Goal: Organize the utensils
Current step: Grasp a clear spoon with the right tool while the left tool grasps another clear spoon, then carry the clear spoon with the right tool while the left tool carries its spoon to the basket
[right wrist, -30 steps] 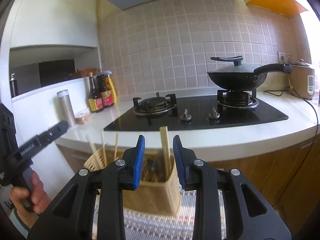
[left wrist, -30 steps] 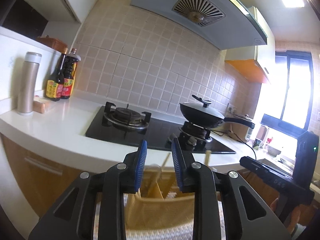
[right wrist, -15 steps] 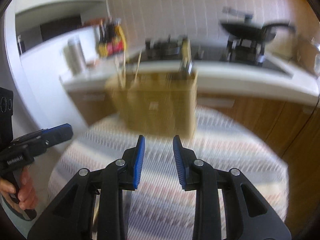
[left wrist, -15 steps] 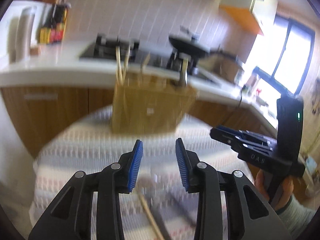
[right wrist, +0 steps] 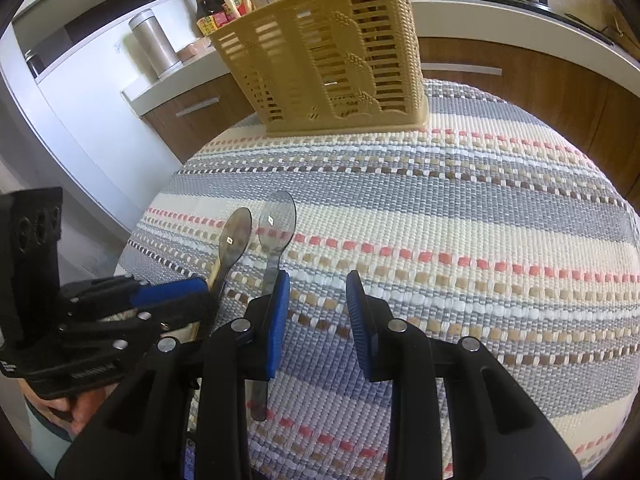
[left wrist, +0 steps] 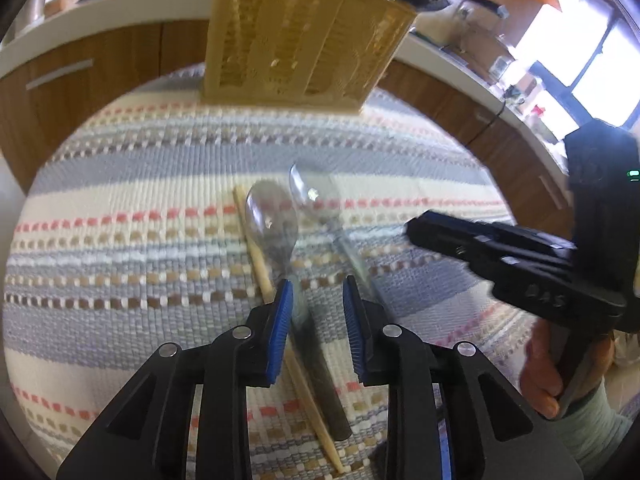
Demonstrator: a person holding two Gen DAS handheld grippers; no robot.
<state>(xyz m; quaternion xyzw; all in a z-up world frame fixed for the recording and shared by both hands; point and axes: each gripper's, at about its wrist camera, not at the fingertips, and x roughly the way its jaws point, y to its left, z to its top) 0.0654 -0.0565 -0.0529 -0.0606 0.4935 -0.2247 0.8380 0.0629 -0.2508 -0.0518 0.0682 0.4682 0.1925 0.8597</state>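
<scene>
Two clear spoons and a wooden chopstick (left wrist: pixel 260 264) lie on the striped cloth (left wrist: pixel 120 208). The dark-handled spoon (left wrist: pixel 272 224) has its neck between the jaws of my left gripper (left wrist: pixel 317 300); the jaws are closing and the pads stand clear of it. The second spoon (right wrist: pixel 278 216) runs under the left finger of my right gripper (right wrist: pixel 318 292), which is open over bare cloth. The tan slotted utensil basket (right wrist: pixel 332 52) stands at the cloth's far edge with chopsticks in it. In the left wrist view the right gripper (left wrist: pixel 416 228) hangs just right of the spoons.
Behind the basket (left wrist: pixel 300 40) runs a white counter (right wrist: pixel 520 28) over wooden cabinets. A steel flask (right wrist: pixel 154 42) and sauce bottles (right wrist: pixel 212 4) stand at its left, a gas hob with a wok at its right. A hand holds each gripper's handle.
Both grippers have sunk and tipped down from facing the hob to facing the cloth. The spoons and chopstick have come into view. The left jaws stand a little narrower than half a second ago.
</scene>
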